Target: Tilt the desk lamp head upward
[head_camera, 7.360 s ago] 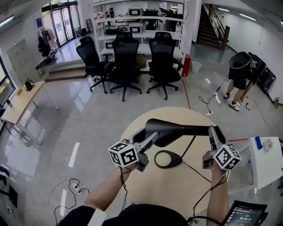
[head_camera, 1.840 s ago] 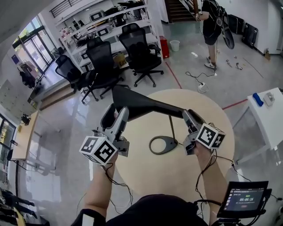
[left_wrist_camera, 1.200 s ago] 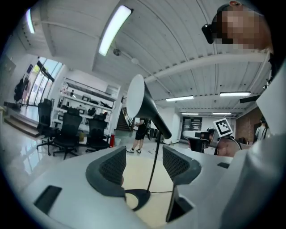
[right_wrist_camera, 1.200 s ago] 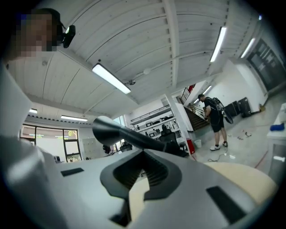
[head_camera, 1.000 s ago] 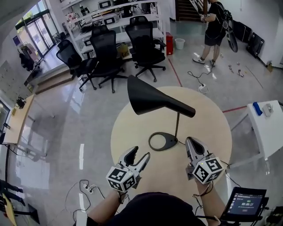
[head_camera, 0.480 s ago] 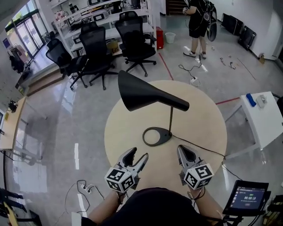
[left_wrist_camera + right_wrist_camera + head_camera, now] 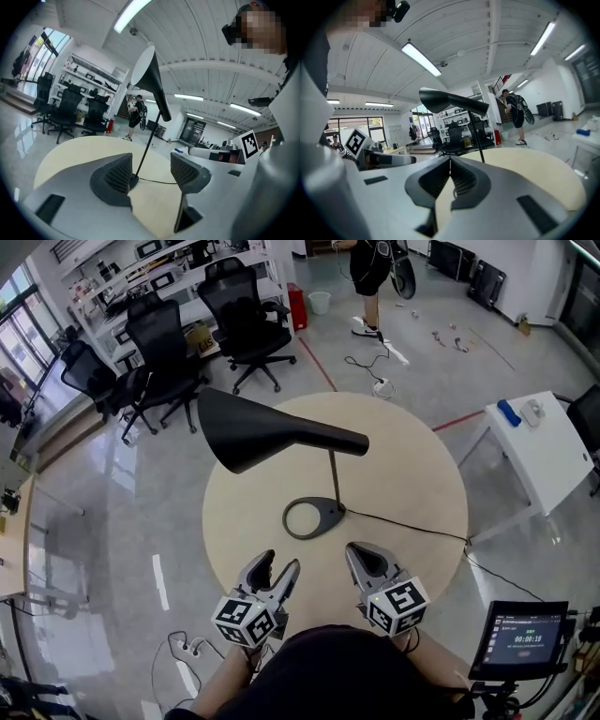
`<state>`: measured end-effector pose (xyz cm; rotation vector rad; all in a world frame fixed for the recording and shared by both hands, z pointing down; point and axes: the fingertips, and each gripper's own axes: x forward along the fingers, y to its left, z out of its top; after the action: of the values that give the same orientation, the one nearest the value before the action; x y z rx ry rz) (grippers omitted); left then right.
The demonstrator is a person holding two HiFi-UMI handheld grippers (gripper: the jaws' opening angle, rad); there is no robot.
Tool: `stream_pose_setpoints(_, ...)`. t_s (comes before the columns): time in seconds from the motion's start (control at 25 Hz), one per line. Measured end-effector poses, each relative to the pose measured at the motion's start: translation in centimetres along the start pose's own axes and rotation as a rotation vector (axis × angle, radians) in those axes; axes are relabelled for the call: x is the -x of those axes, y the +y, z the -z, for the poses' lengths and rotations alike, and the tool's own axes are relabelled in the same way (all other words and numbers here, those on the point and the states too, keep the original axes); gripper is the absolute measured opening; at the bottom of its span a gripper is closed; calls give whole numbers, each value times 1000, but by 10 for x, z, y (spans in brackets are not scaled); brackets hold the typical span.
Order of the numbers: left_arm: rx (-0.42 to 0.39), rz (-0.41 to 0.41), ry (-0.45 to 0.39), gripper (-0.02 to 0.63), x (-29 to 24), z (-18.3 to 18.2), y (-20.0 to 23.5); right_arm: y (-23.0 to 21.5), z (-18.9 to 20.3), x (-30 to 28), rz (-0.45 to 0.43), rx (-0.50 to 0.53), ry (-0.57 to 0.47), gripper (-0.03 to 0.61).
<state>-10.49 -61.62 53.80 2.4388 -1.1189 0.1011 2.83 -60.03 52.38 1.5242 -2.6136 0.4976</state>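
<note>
Left gripper (image 7: 278, 567), jaws apart and empty, and right gripper (image 7: 359, 553), jaws closed on nothing, hover at the round table's (image 7: 412, 484) near edge. Bare tabletop separates both from the desk lamp (image 7: 272, 432), which stands mid-table. Its cord (image 7: 403, 524) drops past the right rim, with the far end untraceable.

Both grippers have come off the desk lamp head (image 7: 272, 435) — earlier the left gripper (image 7: 278, 563) was clasped round its wide end and the right gripper (image 7: 353, 547) sat at its narrow end. Now both hang drawn back over the near edge of the table (image 7: 422, 474), well apart from the lamp. The left one's jaws now stand apart with nothing between them, and the head — once about level — stands free with its wide mouth tipped upward.
</note>
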Motion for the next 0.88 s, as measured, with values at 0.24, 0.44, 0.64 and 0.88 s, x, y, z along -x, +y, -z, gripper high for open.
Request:
stream_pose_setpoints(0.24, 5, 6, 22, 265, -6, 12, -7, 0, 9, 7, -36, -7, 0, 5)
stream_pose_setpoints(0.44, 5, 9, 26, 265, -7, 13, -8, -2, 11, 8, -28, -14, -2, 5)
stream_pose_setpoints(0.64, -10, -4, 41, 265, -6, 16, -8, 1, 14, 8, -32, -23, 10, 5)
stream_pose_setpoints(0.88, -17, -16, 43, 265, -4, 10, -3, 4, 8, 4, -33, -22, 9, 5)
